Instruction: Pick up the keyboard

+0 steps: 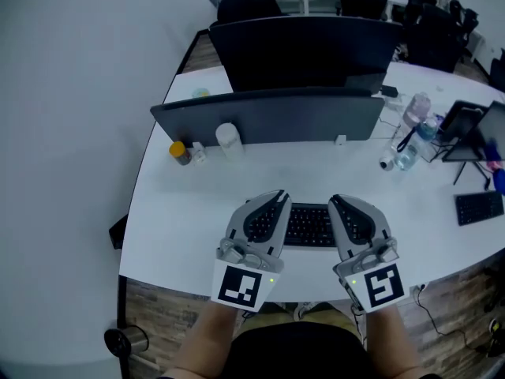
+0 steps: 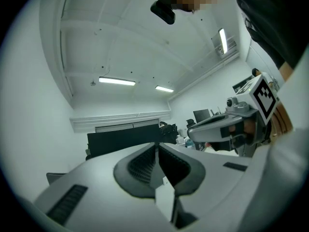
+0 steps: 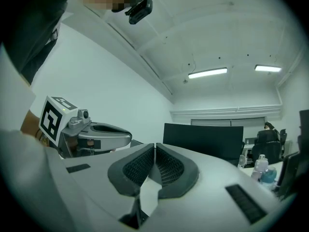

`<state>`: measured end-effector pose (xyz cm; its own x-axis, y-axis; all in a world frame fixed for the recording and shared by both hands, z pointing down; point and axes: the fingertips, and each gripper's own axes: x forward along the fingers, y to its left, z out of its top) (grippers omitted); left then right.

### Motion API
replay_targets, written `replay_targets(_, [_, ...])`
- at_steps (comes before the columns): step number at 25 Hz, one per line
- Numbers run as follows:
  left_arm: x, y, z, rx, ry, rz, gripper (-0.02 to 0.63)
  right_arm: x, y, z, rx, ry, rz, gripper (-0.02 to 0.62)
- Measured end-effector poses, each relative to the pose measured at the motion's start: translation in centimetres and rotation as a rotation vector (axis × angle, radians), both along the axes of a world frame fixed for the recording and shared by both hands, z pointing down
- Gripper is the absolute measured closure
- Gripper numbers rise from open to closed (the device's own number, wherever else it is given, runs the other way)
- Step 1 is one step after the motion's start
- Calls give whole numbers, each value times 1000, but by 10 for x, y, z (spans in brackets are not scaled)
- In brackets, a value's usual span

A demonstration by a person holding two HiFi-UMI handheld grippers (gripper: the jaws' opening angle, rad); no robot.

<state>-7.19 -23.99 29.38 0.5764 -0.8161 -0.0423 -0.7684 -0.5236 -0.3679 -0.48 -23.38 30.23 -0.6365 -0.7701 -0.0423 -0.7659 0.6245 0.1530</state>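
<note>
Both left tongs point(image 1: 278, 197) and right tongs point(image 1: 336, 201) closed by keyboard point(image 1: 309, 226), partition point(image 1: 268, 121) beyond.

White desk point(image 1: 189, 212) w/ lots of stuff on it.
Black keyboard point(image 1: 309, 226) sits near the front edge, mid desk. A dark panel point(image 1: 268, 117) stands along the back. In front of it, left side: white cup point(image 1: 229, 140) & small yellow-lid jar point(image 1: 180, 151). Right side: clear bottle point(image 1: 416, 110), 2nd bottle point(image 1: 408, 155), dark stand point(image 1: 465, 125), & 2nd keyboard point(image 1: 479, 207) at the right edge.

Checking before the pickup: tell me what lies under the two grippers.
The black keyboard lies there; only its middle shows, between the left gripper and right gripper. Both ends are covered, so whether they touch it cannot be seen. Both jaws are shut, empty.
</note>
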Motion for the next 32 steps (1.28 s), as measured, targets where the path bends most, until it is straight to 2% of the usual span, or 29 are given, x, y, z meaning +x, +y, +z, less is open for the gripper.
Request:
replay_targets(3, [11, -3, 3, 14, -11, -25, 595, 12, -6, 0, 9, -29, -13, 561])
replay_targets(5, [20, -4, 5, 6, 3, -23, 578, 16, -10, 5, -15, -10, -38, 561])
replay_targets(6, [26, -4, 7, -3, 5, -14, 490, 16, -11, 8, -30, -7, -60, 557])
replay_targets(7, [30, -4, 9, -13, 2, -6, 398, 16, -12, 11, -42, -13, -81, 518])
replay_targets(8, [33, -4, 12, -23, -3, -2, 358, 16, -14, 15, -52, -22, -95, 425])
replay_targets(9, [35, -5, 15, -28, -8, -2, 334, 17, -16, 20, -63, -25, -102, 376])
replay_targets(10, [36, -6, 17, -30, -13, -3, 327, 18, -18, 26, -77, -20, -105, 343])
replay_targets(13, [35, -11, 23, -41, -4, -12, 308, 20, -21, 39, -121, -8, -120, 320])
replay_targets(18, [32, -23, 38, -106, 44, -23, 272, 22, -30, 51, -161, -28, -130, 317])
replay_targets(22, [23, -29, 54, -162, 66, -26, 267, 30, -41, 66, -198, 55, -100, 318])
replay_targets(25, [12, -35, 74, -229, 42, -48, 267, 44, -51, 84, -249, 98, -63, 318])
replay_targets(32, [-5, -44, 111, -329, 8, -89, 267, 79, -64, 126, -357, 114, -15, 318])
